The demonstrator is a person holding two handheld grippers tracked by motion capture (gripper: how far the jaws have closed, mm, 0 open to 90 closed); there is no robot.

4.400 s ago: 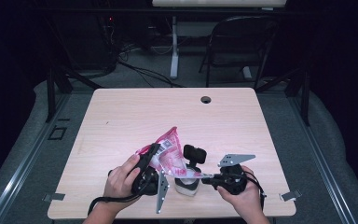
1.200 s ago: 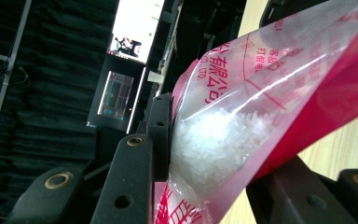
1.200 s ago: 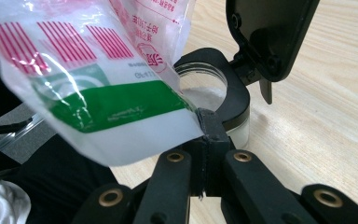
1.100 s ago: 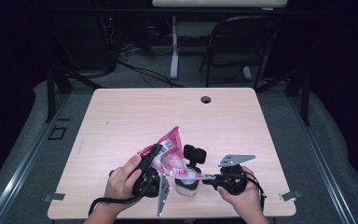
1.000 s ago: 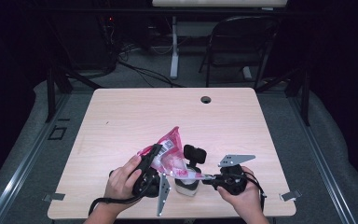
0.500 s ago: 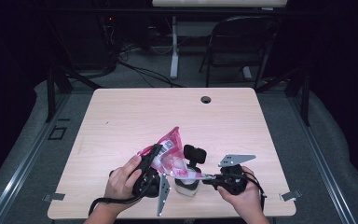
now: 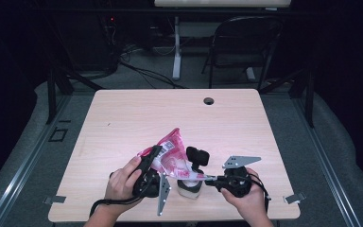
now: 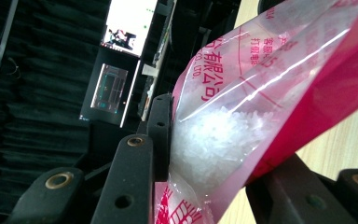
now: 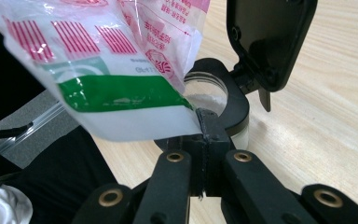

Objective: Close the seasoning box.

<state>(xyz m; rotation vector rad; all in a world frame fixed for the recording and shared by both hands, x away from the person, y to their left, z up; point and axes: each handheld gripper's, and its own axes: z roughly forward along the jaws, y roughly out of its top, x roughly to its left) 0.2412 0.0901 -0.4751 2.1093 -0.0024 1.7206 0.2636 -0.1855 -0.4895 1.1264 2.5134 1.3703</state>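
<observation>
A pink and clear plastic bag (image 7: 169,152) of white granules (image 8: 214,140) hangs tilted over a small jar (image 7: 189,187) near the table's front edge. The jar's black flip lid (image 7: 197,156) stands up. My left gripper (image 7: 152,160) is shut on the bag (image 8: 270,88), squeezing its filled part. My right gripper (image 7: 209,179) is shut on the bag's white and green lower corner (image 9: 121,107), right above the jar's black rim (image 9: 237,109). White granules lie inside the jar. The raised lid (image 9: 266,42) stands just behind the opening.
The wooden table (image 7: 137,118) has a cable hole (image 7: 209,100) near its far edge. A folding chair (image 7: 246,42) and desk legs stand beyond it. A lit screen (image 8: 128,25) glows in the dark background. The person's hands rest at the table's front edge.
</observation>
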